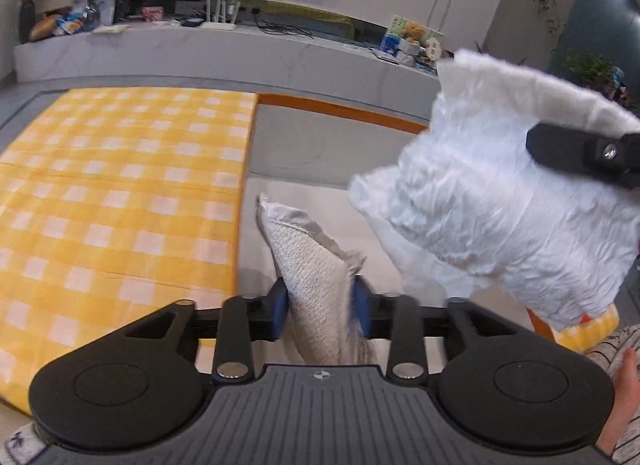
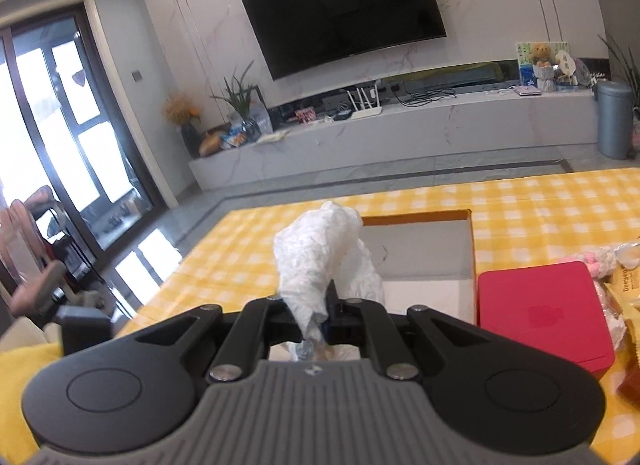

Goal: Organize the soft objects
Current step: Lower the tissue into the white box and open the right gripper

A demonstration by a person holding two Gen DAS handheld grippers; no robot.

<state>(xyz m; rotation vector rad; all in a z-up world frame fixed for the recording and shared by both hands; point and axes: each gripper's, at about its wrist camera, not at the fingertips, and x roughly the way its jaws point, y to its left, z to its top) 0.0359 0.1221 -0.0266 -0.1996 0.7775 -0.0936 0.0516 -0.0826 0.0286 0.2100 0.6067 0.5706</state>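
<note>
Your right gripper [image 2: 320,315] held the white diaper [image 2: 320,257] tight above the open box [image 2: 424,261]. Left gripper [image 1: 320,305] stood partly wide w/ the beige towel [image 1: 312,265] between its pads, over the box's near edge.

Yellow-checked table [image 2: 540,201] bearing an open cardboard box [image 2: 424,253], red box [image 2: 540,313] just beside it.

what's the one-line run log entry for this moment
left gripper: textured cloth between pads, over box | right gripper: shut on white diaper | red container beside box
</note>
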